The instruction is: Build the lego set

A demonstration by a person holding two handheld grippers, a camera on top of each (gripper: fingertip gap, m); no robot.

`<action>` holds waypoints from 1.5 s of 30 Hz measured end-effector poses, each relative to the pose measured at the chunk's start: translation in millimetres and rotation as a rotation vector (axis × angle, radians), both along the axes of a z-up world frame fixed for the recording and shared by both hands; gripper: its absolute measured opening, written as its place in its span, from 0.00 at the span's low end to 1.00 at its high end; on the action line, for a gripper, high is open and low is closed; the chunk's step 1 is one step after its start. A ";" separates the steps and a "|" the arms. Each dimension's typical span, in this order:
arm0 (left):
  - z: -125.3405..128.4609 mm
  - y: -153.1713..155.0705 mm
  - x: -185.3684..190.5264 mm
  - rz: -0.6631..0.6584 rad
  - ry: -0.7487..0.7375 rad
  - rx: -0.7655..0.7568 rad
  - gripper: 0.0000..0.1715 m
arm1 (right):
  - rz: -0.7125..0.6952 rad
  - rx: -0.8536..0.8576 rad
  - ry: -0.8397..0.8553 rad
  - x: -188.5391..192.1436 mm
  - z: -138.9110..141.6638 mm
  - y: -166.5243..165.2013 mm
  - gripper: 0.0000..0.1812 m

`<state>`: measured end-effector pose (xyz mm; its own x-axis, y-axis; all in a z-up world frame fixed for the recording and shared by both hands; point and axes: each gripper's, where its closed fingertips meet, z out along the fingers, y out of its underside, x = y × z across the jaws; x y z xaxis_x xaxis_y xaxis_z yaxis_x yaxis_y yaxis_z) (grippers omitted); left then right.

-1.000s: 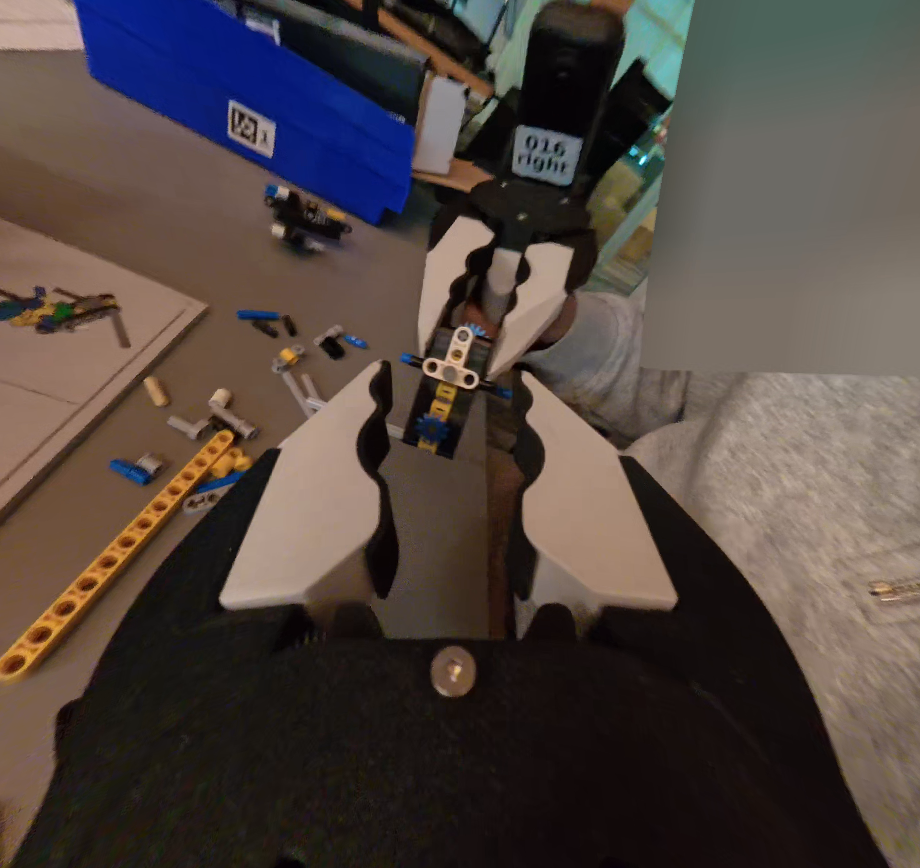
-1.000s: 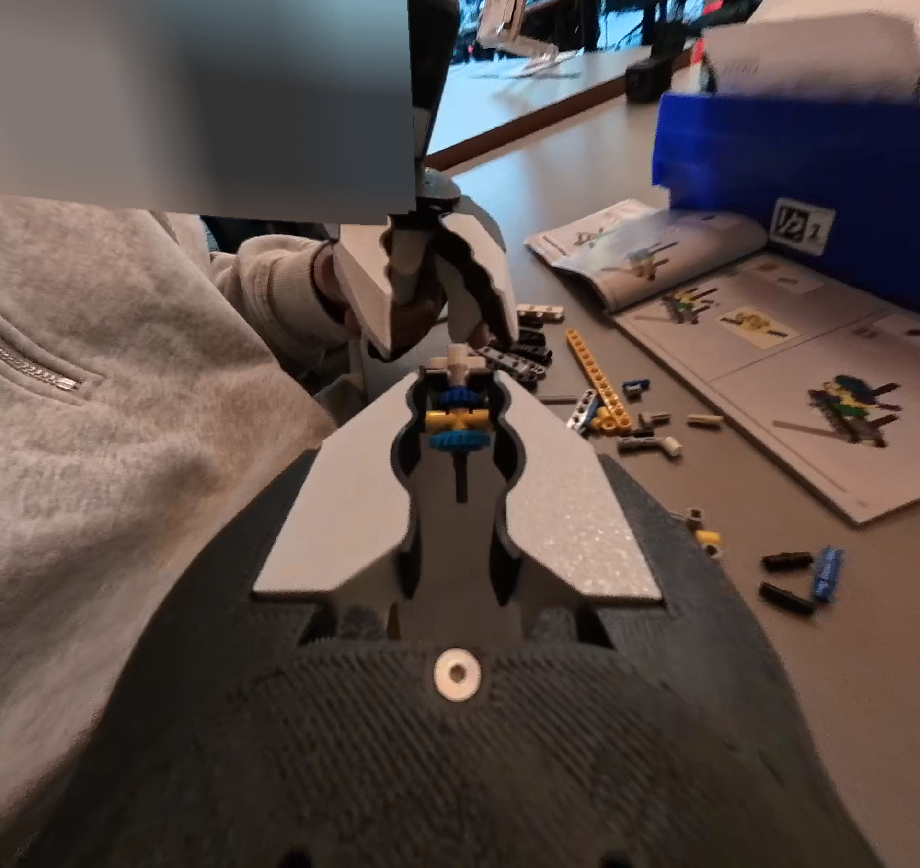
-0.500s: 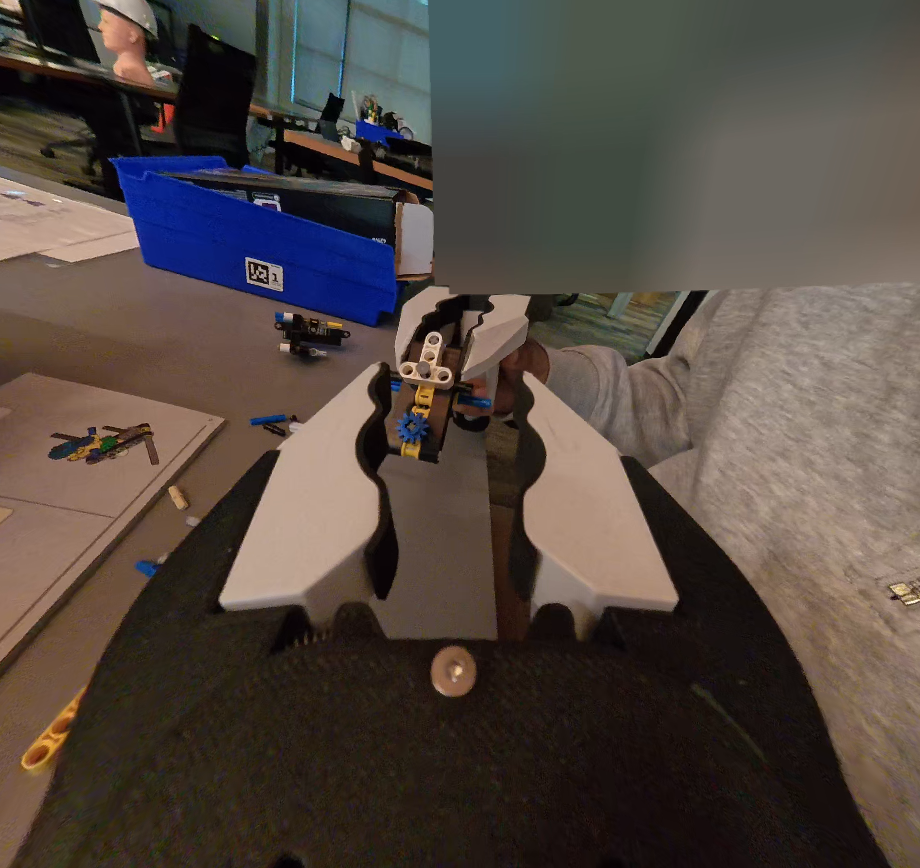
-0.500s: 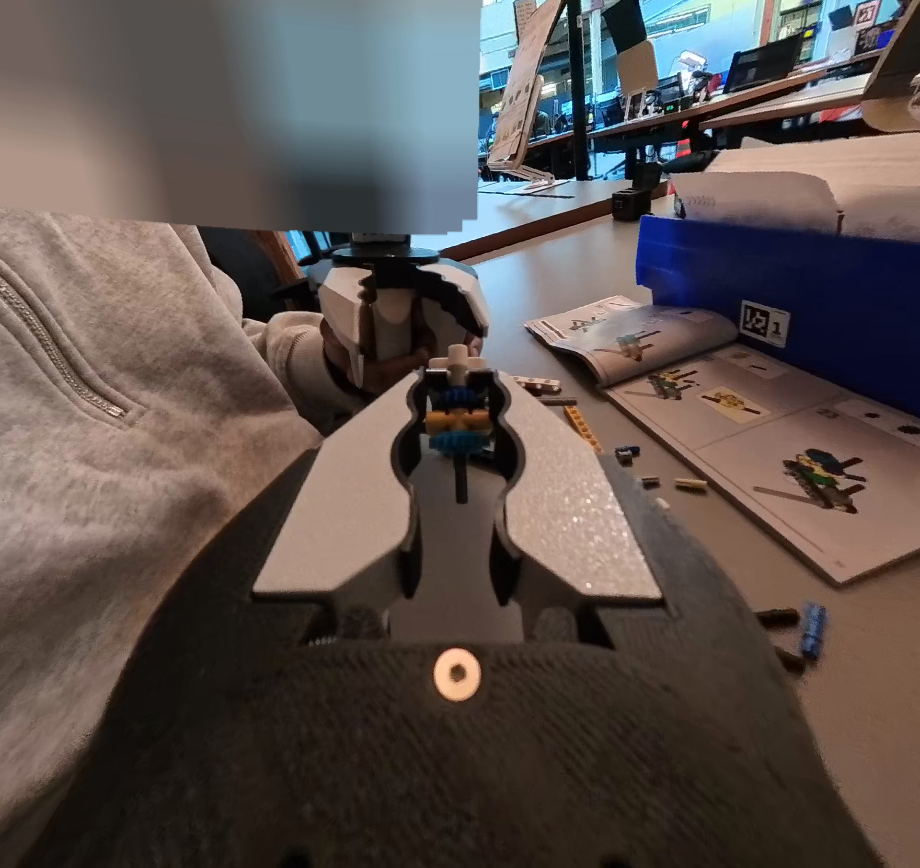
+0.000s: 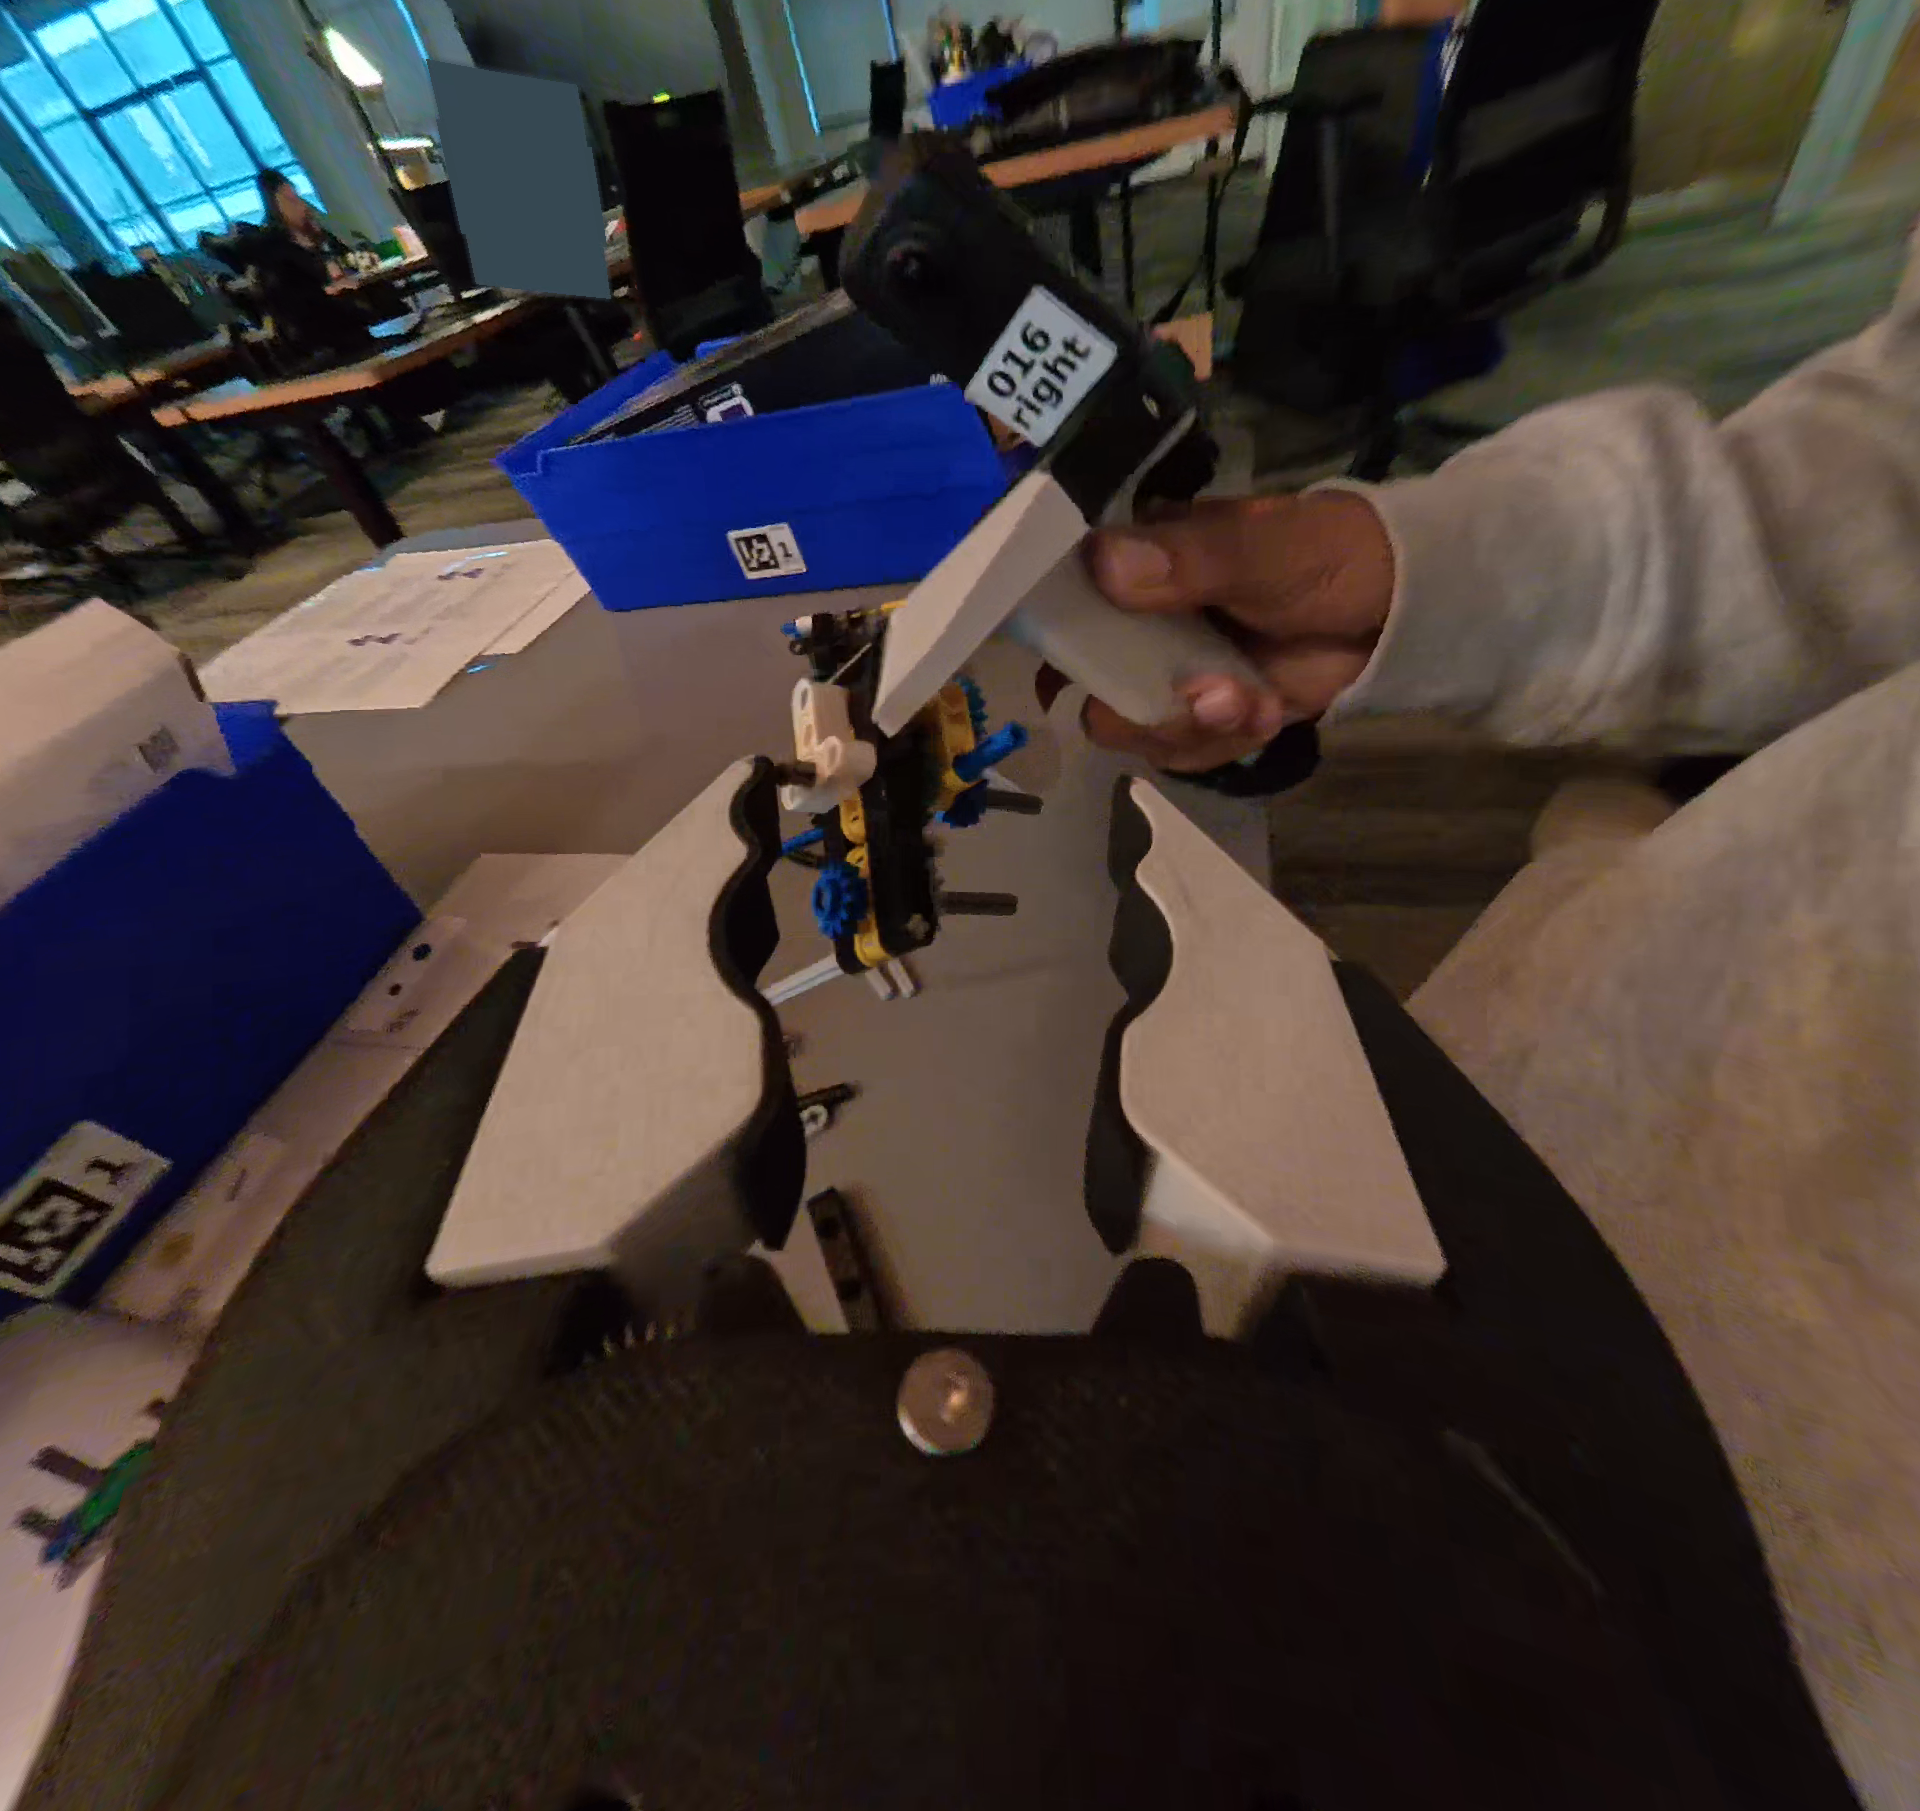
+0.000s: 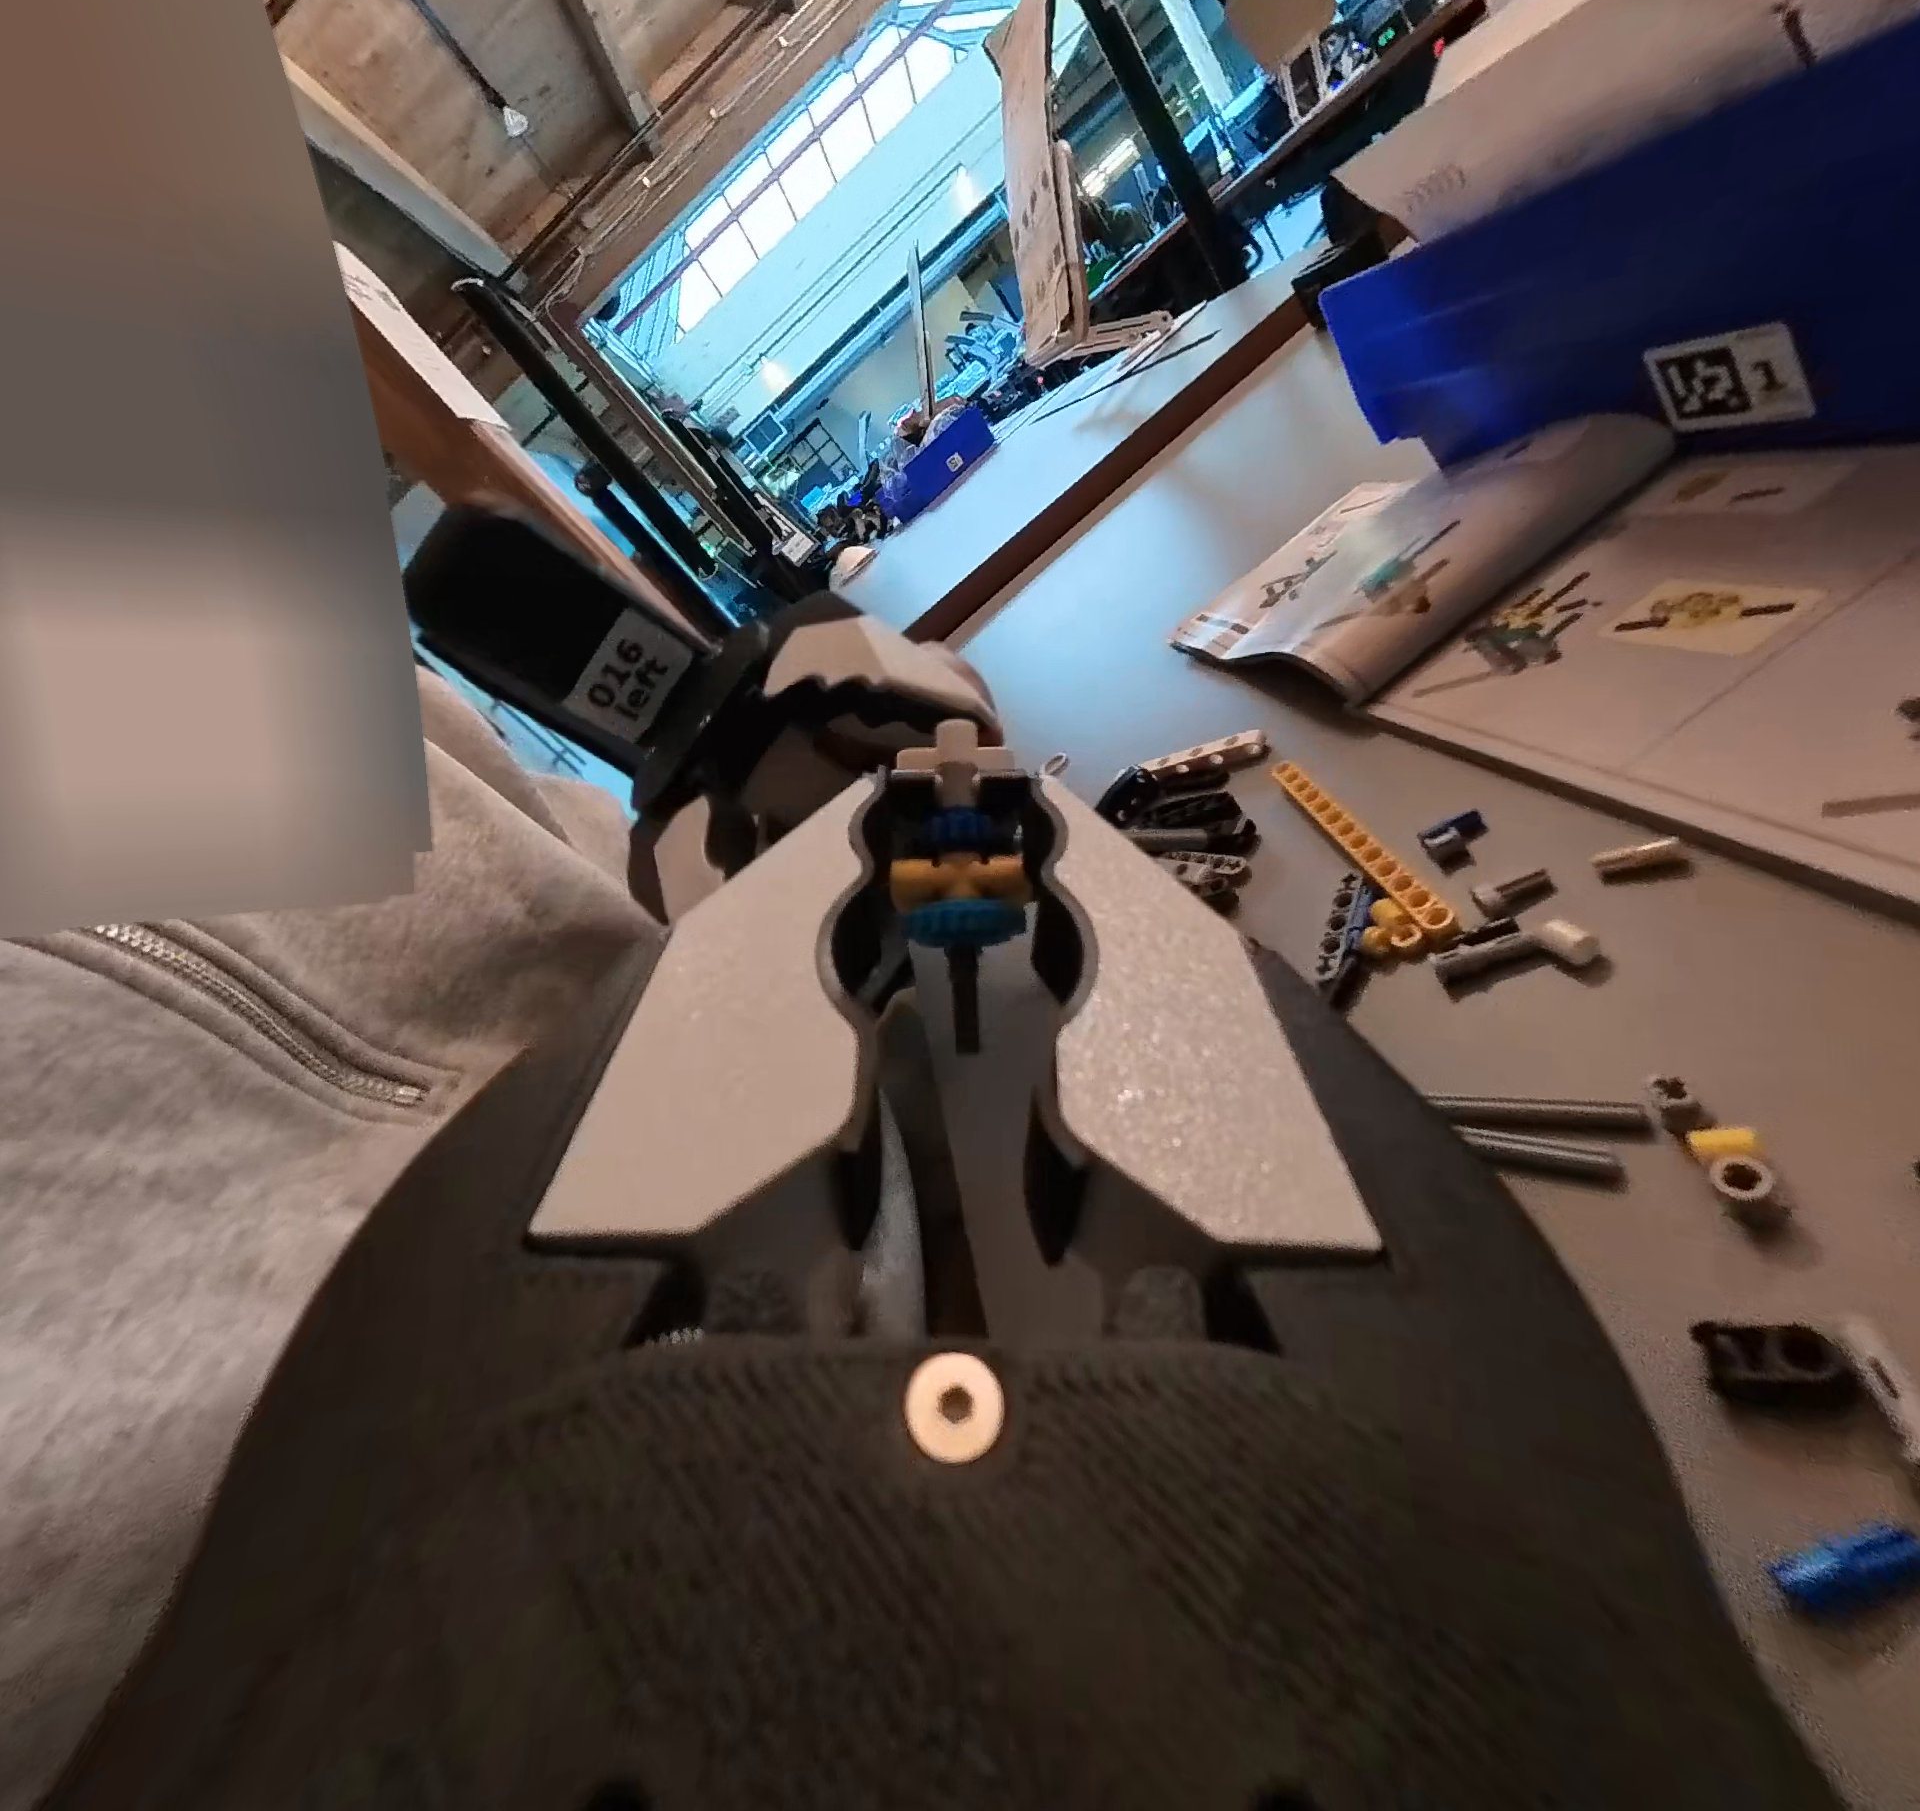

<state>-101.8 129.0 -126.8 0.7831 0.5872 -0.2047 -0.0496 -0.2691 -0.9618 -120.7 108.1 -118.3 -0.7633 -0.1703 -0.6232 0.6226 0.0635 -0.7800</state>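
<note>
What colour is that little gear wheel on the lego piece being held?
The gear on the lego assembly is blue, seen best in the left wrist view.

Matt, faintly grainy pale plastic on the fingers (image 6: pixel 1174 1055) of the right tool (image 6: pixel 954 811), with a coarse ribbed black body behind and one shiny metal screw (image 6: pixel 953 1416) in it. The lego assembly (image 5: pixel 883 826) is smooth glossy plastic in yellow, blue, black and white, and the loose yellow beam (image 6: pixel 1361 852) has that same sheen on the dull grey matt surface (image 6: pixel 1299 1055). Soft fleecy grey cloth on the sleeve (image 5: pixel 1621 556), glossy blue plastic on the bin (image 5: pixel 769 504), and smooth printed paper on the open booklet (image 6: pixel 1455 556).
</note>
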 end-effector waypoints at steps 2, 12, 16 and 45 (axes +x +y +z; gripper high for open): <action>-5.1 1.4 -0.5 0.018 0.031 -0.056 0.36 | -0.002 0.006 -0.045 -1.1 -0.5 -0.8 0.13; -12.0 -4.7 -10.5 0.127 0.130 -0.187 0.29 | 0.016 -0.039 -0.340 -6.1 -3.9 -3.1 0.12; -4.2 -9.1 -12.1 0.134 0.118 -0.121 0.31 | 0.022 -0.035 -0.357 -6.9 -6.9 -2.9 0.12; -16.7 -16.3 -15.9 0.085 -0.096 -0.021 0.12 | 0.028 0.052 -0.421 -6.7 -23.7 -5.5 0.12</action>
<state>-117.7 112.7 -143.5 0.7475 0.6484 -0.1441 0.0659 -0.2883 -0.9553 -127.3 102.5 -142.0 -0.4360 -0.1477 -0.8877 0.8835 0.1174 -0.4535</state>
